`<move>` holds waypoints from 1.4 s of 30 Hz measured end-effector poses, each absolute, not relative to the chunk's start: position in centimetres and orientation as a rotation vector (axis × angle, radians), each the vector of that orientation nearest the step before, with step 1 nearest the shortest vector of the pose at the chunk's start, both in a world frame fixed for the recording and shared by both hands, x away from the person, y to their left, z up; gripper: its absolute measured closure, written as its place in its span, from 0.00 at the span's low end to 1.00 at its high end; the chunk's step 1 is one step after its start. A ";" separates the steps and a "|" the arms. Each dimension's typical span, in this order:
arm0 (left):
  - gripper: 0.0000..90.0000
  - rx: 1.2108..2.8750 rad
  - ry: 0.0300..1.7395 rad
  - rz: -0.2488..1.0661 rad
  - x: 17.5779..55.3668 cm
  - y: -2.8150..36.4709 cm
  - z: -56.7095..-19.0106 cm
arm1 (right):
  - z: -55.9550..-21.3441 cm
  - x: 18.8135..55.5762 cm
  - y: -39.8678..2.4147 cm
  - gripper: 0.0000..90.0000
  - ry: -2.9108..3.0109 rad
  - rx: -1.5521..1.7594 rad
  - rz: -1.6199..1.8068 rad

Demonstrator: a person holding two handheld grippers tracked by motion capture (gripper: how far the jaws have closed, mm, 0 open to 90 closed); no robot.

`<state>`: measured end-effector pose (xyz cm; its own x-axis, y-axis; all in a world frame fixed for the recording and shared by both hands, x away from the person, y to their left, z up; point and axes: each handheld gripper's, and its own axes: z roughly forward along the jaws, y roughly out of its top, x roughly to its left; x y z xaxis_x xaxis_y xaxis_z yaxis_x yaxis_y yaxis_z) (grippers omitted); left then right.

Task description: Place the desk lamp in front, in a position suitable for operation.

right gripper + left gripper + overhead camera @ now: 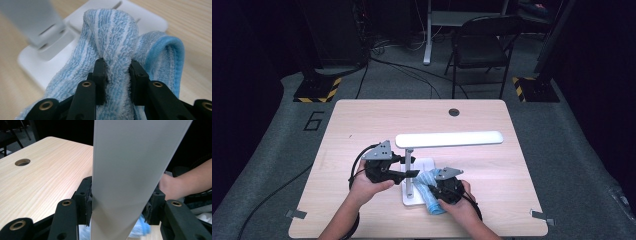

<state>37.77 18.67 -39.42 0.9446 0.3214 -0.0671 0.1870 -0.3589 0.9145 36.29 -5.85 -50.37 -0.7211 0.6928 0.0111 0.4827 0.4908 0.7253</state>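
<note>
On floor: "6" (pixel 313 121) | left hand-held gripper (pixel 120 202) clamps lamp (pixel 449 139) | right hand-held gripper (pixel 117 70) pinches cloth (pixel 112 37)

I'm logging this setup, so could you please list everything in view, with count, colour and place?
white desk lamp with flat bar head: one, white, mid-table; its upright is clamped by the left gripper.
blue and white striped terry cloth: one, lying on the lamp's square base, pinched by the right gripper.
light wooden table: one, pale wood, with a round cable hole near the far edge.
black folding chair: one, beyond the table.
yellow-black striped stand feet: two, on the grey floor, far left and far right.
left gripper: black, jaws on the lamp upright.
right gripper: black, jaws closed on the cloth.
</note>
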 end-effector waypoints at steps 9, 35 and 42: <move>0.56 1.937 0.365 0.133 37.8 18.7 -39.6 | -50.6 35.8 -5.4 0.78 2.464 0.911 1.073; 0.57 1.921 0.367 0.136 37.8 18.7 -39.7 | -50.4 45.4 -3.4 0.78 2.346 1.105 1.009; 0.57 1.925 0.355 0.136 38.0 18.4 -39.7 | -50.4 45.0 -3.6 0.78 2.330 1.077 0.988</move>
